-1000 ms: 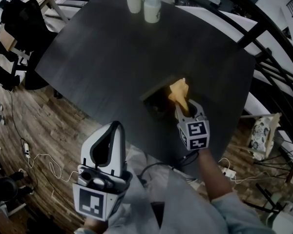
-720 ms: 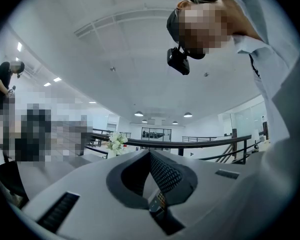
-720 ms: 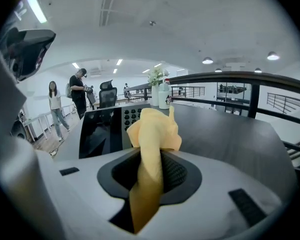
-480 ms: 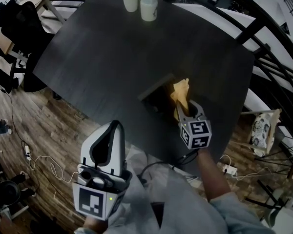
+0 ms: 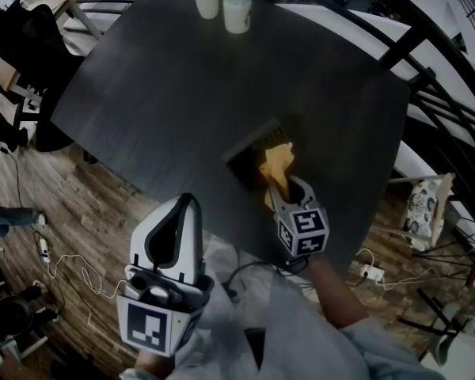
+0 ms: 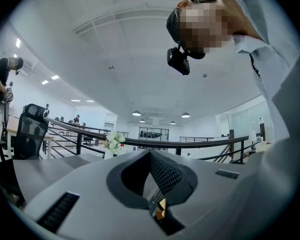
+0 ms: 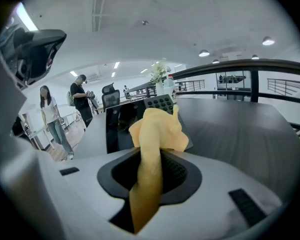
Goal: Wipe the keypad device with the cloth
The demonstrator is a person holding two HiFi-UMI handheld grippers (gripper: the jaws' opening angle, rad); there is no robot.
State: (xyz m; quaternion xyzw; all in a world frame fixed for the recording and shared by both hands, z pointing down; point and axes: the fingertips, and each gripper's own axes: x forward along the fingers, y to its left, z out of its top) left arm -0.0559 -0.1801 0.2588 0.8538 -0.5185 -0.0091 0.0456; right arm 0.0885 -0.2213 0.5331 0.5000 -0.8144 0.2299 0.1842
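Observation:
The keypad device (image 5: 249, 150) is a dark flat slab near the front edge of the black table (image 5: 182, 85); its button end points away from me. My right gripper (image 5: 282, 187) is shut on a yellow cloth (image 5: 275, 163), whose loose end lies on the device's right half. In the right gripper view the cloth (image 7: 157, 129) runs out from between the jaws of the right gripper (image 7: 155, 160) onto the device (image 7: 122, 121), with the buttons (image 7: 160, 103) just behind it. My left gripper (image 5: 188, 206) is held low off the table's near side, shut and empty, as the left gripper view also shows (image 6: 151, 156).
Two white vases (image 5: 237, 8) stand at the table's far edge. A black railing (image 5: 443, 109) runs along the right side. A dark office chair (image 5: 20, 22) stands at the left. Cables lie on the wooden floor (image 5: 63, 260). Two people (image 7: 50, 119) stand further off.
My right gripper has drawn the cloth left and toward me, from the device's right edge onto its surface. The left gripper has stayed in place.

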